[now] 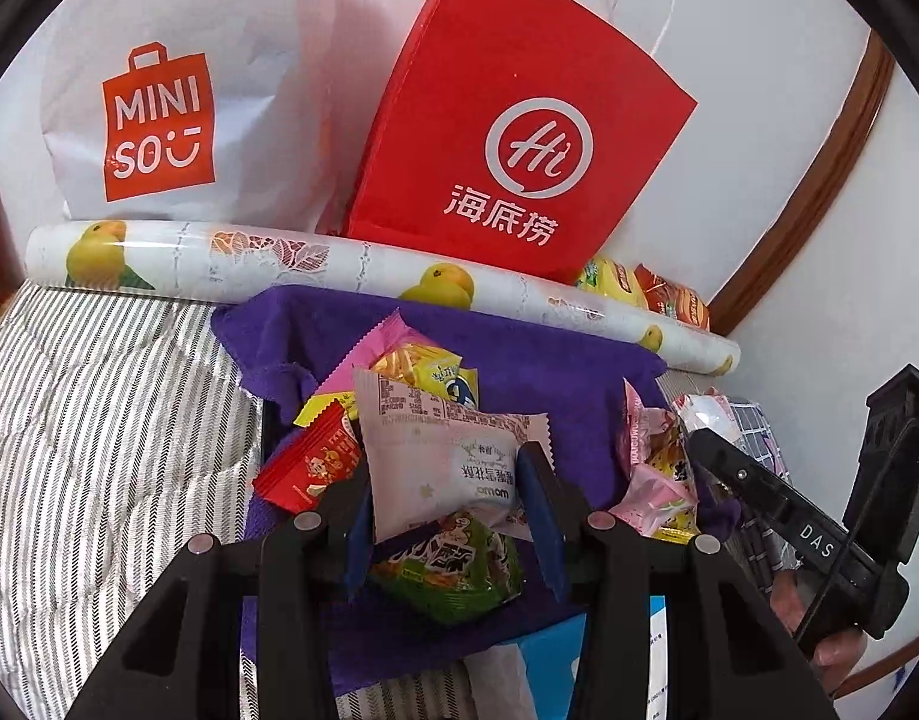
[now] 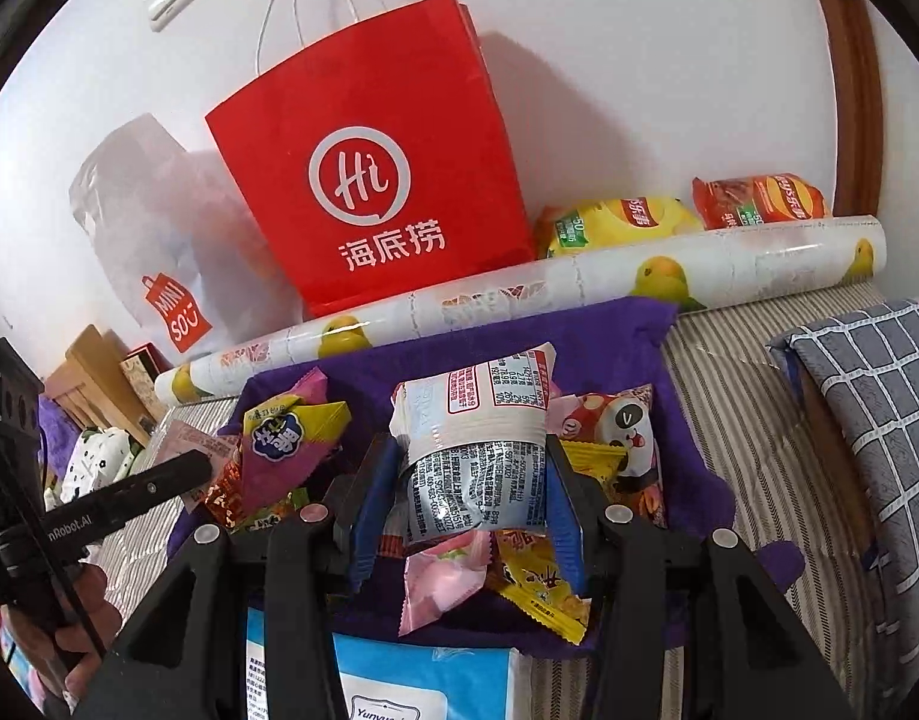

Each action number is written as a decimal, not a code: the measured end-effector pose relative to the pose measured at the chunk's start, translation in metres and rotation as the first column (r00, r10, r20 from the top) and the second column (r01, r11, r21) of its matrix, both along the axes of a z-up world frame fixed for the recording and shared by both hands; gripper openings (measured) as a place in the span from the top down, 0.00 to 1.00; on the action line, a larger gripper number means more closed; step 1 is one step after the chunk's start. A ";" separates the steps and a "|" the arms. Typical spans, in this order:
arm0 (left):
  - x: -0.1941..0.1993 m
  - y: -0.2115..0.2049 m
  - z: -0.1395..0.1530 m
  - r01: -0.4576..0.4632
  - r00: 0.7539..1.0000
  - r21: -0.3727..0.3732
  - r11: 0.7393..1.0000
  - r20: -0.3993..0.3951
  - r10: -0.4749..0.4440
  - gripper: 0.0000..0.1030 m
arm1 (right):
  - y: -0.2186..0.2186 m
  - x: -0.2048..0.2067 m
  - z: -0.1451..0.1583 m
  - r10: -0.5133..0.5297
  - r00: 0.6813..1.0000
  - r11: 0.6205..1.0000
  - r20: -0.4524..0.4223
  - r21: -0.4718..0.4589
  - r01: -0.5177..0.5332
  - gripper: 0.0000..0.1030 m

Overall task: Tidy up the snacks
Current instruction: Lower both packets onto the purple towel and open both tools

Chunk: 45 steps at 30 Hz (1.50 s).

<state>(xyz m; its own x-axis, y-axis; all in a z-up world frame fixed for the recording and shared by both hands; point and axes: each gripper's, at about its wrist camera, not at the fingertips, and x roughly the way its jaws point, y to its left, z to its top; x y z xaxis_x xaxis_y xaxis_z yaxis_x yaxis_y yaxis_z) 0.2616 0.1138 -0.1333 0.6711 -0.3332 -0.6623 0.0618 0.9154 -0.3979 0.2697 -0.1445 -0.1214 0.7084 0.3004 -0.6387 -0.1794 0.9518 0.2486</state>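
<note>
Snacks lie heaped on a purple cloth [image 1: 519, 360] beneath both grippers. The left gripper [image 1: 447, 504] grasps a pale pink snack packet [image 1: 435, 468] between its blue pads, above a green packet [image 1: 453, 570]. The right gripper [image 2: 468, 498] clamps a silver-white printed packet [image 2: 477, 456], with a red paper bag [image 2: 375, 156] standing well beyond the jaws.
</note>
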 end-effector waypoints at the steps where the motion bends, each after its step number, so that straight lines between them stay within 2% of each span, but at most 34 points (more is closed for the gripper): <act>1: 0.000 -0.001 0.001 0.002 1.000 0.003 1.000 0.002 -0.002 0.59 | 0.001 0.000 0.000 0.003 1.000 1.000 0.001 -0.002 -0.003 0.54; 5: 0.000 -0.008 0.001 0.012 1.000 0.019 1.000 0.010 -0.012 0.59 | 0.008 -0.001 -0.002 0.024 1.000 0.999 0.005 -0.033 -0.024 0.54; 12: 0.004 -0.013 -0.005 0.024 1.000 -0.005 1.000 0.006 -0.024 0.59 | 0.018 0.000 -0.009 0.065 0.998 0.996 -0.026 -0.058 -0.066 0.53; 22: 0.008 -0.017 -0.011 0.035 0.999 -0.034 0.999 0.016 -0.034 0.59 | 0.018 0.005 -0.014 0.064 0.997 0.998 -0.050 -0.016 -0.065 0.52; 32: 0.013 -0.026 -0.021 0.032 0.999 0.012 0.999 -0.011 -0.032 0.58 | 0.020 0.001 -0.010 0.075 0.997 0.997 -0.033 -0.012 -0.075 0.51; 35: 0.014 -0.029 -0.024 0.035 0.999 0.021 0.999 -0.027 -0.034 0.55 | 0.021 -0.001 -0.008 0.072 0.997 0.997 -0.020 -0.017 -0.072 0.50; 37: 0.014 -0.029 -0.024 0.035 0.999 0.025 0.999 -0.027 -0.034 0.49 | 0.020 -0.002 -0.007 0.069 0.998 0.997 -0.012 -0.016 -0.070 0.48; 39: 0.013 -0.029 -0.023 0.037 0.999 0.017 0.999 -0.026 -0.036 0.37 | 0.019 -0.002 -0.006 0.066 0.998 0.998 -0.008 -0.012 -0.066 0.48; 45: 0.007 -0.021 -0.016 0.024 1.000 -0.012 1.000 0.011 -0.024 0.27 | 0.015 -0.001 -0.006 0.058 0.998 0.998 -0.012 0.007 -0.058 0.48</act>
